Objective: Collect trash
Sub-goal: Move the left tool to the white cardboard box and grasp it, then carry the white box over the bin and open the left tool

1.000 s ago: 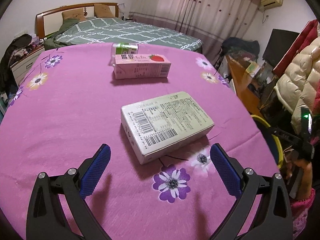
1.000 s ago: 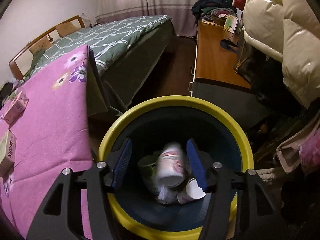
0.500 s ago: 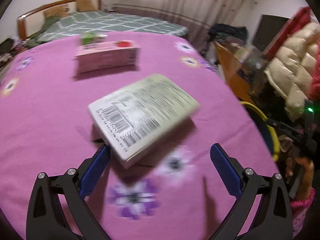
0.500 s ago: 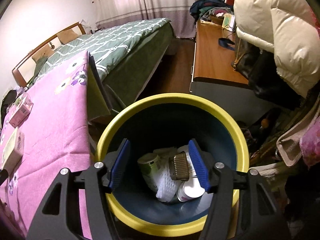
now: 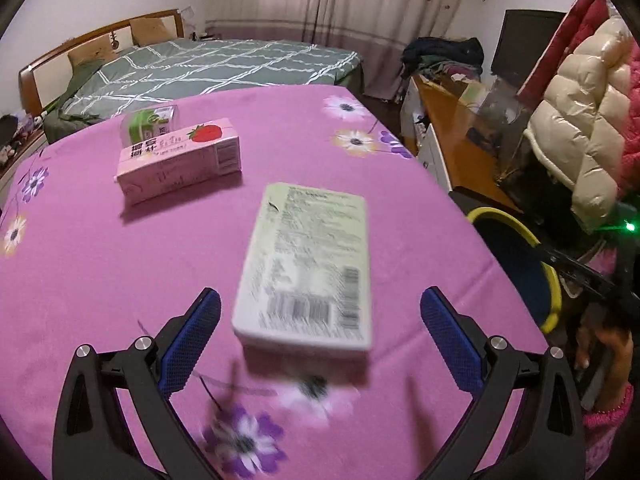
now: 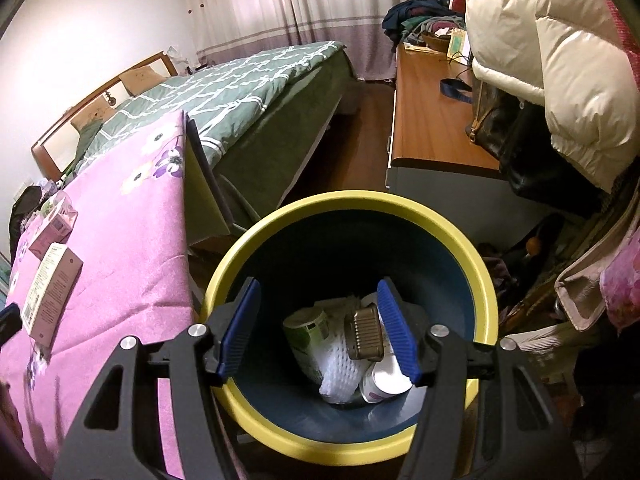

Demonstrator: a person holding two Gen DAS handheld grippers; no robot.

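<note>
The pale green box [image 5: 310, 264] lies flat on the pink surface [image 5: 100, 280], framed by the wide-open left gripper [image 5: 320, 344]. An approach is judged under way; closure across its sides comes next. The right gripper [image 6: 318, 328] hangs open, empty, over the yellow-rimmed bin [image 6: 452, 232].

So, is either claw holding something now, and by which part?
No, nothing is held. The left claw is open around the pale box without touching it. The right claw hangs open and empty above the bin.
</note>
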